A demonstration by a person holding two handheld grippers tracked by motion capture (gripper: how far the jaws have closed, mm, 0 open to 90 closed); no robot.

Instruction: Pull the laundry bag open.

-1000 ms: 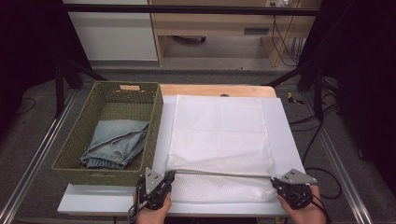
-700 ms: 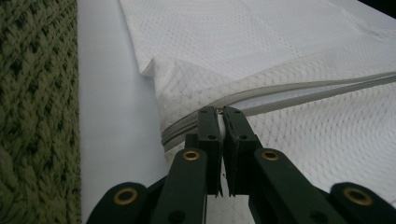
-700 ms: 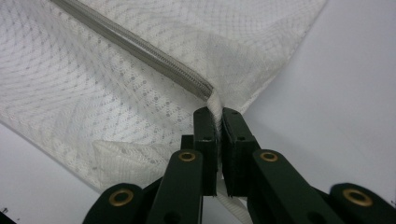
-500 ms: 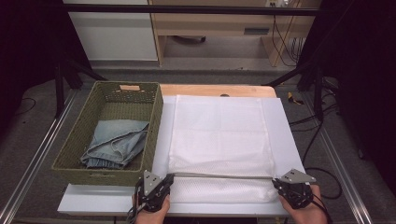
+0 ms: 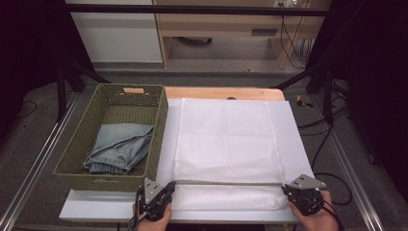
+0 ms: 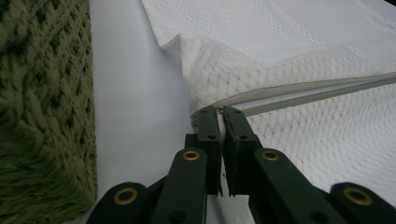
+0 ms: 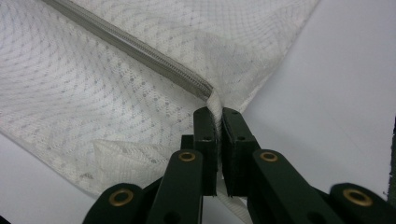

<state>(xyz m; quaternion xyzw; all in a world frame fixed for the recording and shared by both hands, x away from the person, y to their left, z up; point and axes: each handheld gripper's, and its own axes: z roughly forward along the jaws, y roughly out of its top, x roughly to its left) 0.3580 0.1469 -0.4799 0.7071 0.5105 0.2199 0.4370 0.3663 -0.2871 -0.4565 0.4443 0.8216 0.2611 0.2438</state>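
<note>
A white mesh laundry bag [image 5: 226, 139] lies flat on the white table [image 5: 120, 209], and its grey zipper [image 5: 226, 182] runs across near the front edge. My left gripper [image 5: 169, 186] is shut on the zipper's left end [image 6: 215, 110]; in the left gripper view the left gripper [image 6: 219, 112] has its jaws pressed together there. My right gripper [image 5: 285, 188] is shut on the bag's right corner, where the zipper [image 7: 130, 44] ends. In the right gripper view a fold of mesh [image 7: 215, 105] is pinched in the right gripper [image 7: 215, 113]. The zipper is pulled taut between the two.
A green woven basket [image 5: 108, 172] stands left of the bag and holds folded blue jeans [image 5: 120, 147]. Its wall [image 6: 42, 107] is close to my left gripper. Bare white table [image 7: 336, 84] lies right of the bag. Past the table stand a wooden shelf and cables.
The left gripper and the zipper's left end have shifted slightly toward the near table edge. The right gripper has stayed put.
</note>
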